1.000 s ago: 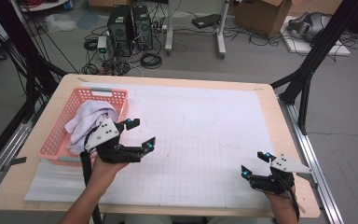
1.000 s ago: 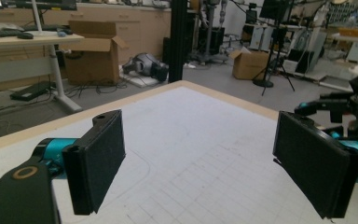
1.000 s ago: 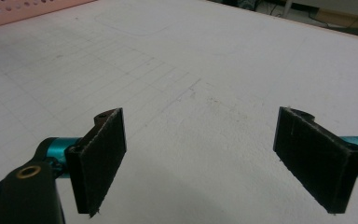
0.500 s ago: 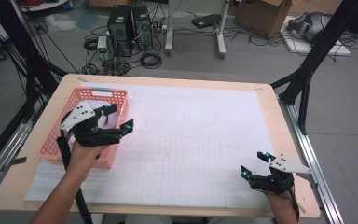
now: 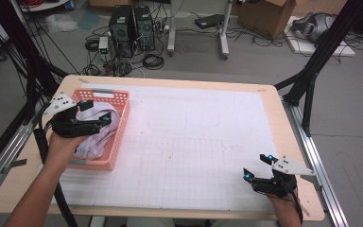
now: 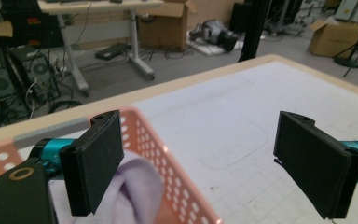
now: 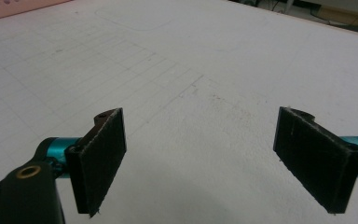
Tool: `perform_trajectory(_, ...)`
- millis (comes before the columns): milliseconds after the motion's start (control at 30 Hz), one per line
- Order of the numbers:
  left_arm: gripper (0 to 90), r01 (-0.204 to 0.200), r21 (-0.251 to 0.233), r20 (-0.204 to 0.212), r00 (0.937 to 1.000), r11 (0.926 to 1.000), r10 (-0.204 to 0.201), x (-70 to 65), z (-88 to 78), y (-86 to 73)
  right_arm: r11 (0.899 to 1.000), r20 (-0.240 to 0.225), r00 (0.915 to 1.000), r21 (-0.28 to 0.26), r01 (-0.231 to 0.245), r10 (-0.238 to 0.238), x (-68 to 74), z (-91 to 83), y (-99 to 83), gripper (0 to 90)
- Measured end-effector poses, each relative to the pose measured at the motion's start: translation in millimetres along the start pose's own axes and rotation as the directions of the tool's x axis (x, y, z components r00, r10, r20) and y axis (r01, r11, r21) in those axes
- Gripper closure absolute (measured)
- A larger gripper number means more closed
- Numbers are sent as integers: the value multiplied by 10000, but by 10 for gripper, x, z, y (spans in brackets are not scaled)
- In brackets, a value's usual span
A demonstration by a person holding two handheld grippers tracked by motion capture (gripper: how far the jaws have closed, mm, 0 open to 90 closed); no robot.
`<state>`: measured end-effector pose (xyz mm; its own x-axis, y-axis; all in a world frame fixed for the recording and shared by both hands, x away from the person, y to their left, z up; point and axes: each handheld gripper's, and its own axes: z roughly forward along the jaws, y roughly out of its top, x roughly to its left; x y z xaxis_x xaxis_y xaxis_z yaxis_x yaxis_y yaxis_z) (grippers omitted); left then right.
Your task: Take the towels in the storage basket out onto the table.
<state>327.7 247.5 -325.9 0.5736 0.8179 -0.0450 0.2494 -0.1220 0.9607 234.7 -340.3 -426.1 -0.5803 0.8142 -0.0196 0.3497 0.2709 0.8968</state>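
1. Grey floor (image 5: 264, 66) lies beyond the work area, strewn with cables; two computer towers (image 5: 132, 26) stand there, with a cardboard box (image 5: 264, 14) farther right.
2. Wooden tabletop (image 5: 283, 123) fills the middle of the high view, most of it covered by a white gridded mat (image 5: 194, 142).
3. Pink perforated basket (image 5: 118, 118) sits on the mat's left part, near the tabletop's left edge; in the left gripper view its rim (image 6: 168, 158) runs between the two jaws.
4. White cloth (image 5: 97, 137) lies bunched inside the basket, partly under the left hand; in the left gripper view a pale fold of it (image 6: 140, 191) shows just beside the left jaw, not touching the right one.
5. Left hand (image 5: 64, 146) holds the left claw (image 5: 101, 120) over the basket, just above the cloth. Its jaws are spread wide and grip nothing, as the left gripper view (image 6: 198, 163) shows.
6. Right hand (image 5: 283, 208) holds the right claw (image 5: 257, 168) low over the mat near the tabletop's front right corner, well apart from the basket. Its jaws are spread wide too, with bare mat (image 7: 200, 102) between them.
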Motion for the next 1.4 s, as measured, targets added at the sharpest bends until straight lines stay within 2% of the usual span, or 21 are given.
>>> perform_trajectory(167, 162, 64, 586, -468, 9989, 9983, -36, 135, 39, -74, 10000, -31, 10000, 12, -24, 24, -3, -3, -4, 159)
perform_trajectory(333, 164, 258, 1276, -854, 9962, 9915, -149, 254, 107, -155, 10000, -3, 10000, -6, -16, 16, -7, 1, -8, 159)
perform_trajectory(533, 165, 478, 2183, -1431, 9896, 9747, -165, 384, 197, -259, 10000, -28, 10000, 46, 22, -22, -6, 2, -10, 159)
perform_trajectory(633, 166, 490, 2641, -1590, 9873, 9632, -66, 429, 249, -297, 10000, -9, 10000, 60, 4, -4, -9, 6, -12, 159)
perform_trajectory(700, 168, 638, 2897, -1671, 9858, 9550, -151, 462, 286, -324, 10000, -26, 10000, 89, -5, 6, -8, 8, -14, 159)
perform_trajectory(800, 172, 766, 3432, -1857, 9825, 9361, -123, 494, 350, -373, 10000, -20, 10000, 98, 18, -17, -9, 8, -15, 159)
perform_trajectory(867, 173, 656, 3963, -1943, 9808, 9158, 138, 510, 401, -419, 9999, -27, 10000, 120, 18, -18, -14, 8, -18, 159)
perform_trajectory(900, 172, 656, 3963, -1943, 9808, 9158, 138, 510, 401, -419, 9999, -27, 10000, 120, 18, -18, -14, 8, -18, 159)
perform_trajectory(1000, 167, 633, 4246, -2110, 9770, 9032, 308, 522, 435, -443, 9999, -23, 10000, 96, 33, -33, -18, 5, -19, 159)
perform_trajectory(1033, 167, 565, 4436, -2162, 9753, 8945, 456, 522, 444, -452, 9999, -23, 10000, 96, 33, -33, -18, 5, -19, 159)
perform_trajectory(1067, 161, 430, 4699, -2178, 9736, 8816, 687, 526, 458, -467, 9999, -23, 10000, 121, -3, 3, -17, 3, -20, 159)
perform_trajectory(1133, 143, 421, 5307, -2457, 9635, 8465, 1061, 548, 499, -519, 10000, -29, 10000, 94, 31, -31, -17, 6, -19, 159)
perform_trajectory(1167, 143, 666, 5583, -2615, 9601, 8270, 992, 573, 518, -555, 10000, -29, 10000, 94, 31, -31, -17, 6, -19, 159)
perform_trajectory(1200, 109, 961, 5783, -2634, 9618, 8101, 740, 618, 537, -617, 9999, -53, 10000, 125, -11, 11, -8, 0, -17, 159)
perform_trajectory(1300, 91, 1001, 5750, -2592, 9636, 8120, 648, 631, 545, -640, 9999, -50, 10000, 119, 6, -6, -9, -3, -18, 159)
perform_trajectory(1400, 72, 899, 5871, -2549, 9638, 8045, 784, 617, 577, -656, 9999, -32, 10000, 159, -24, 25, -16, 0, -25, 159)
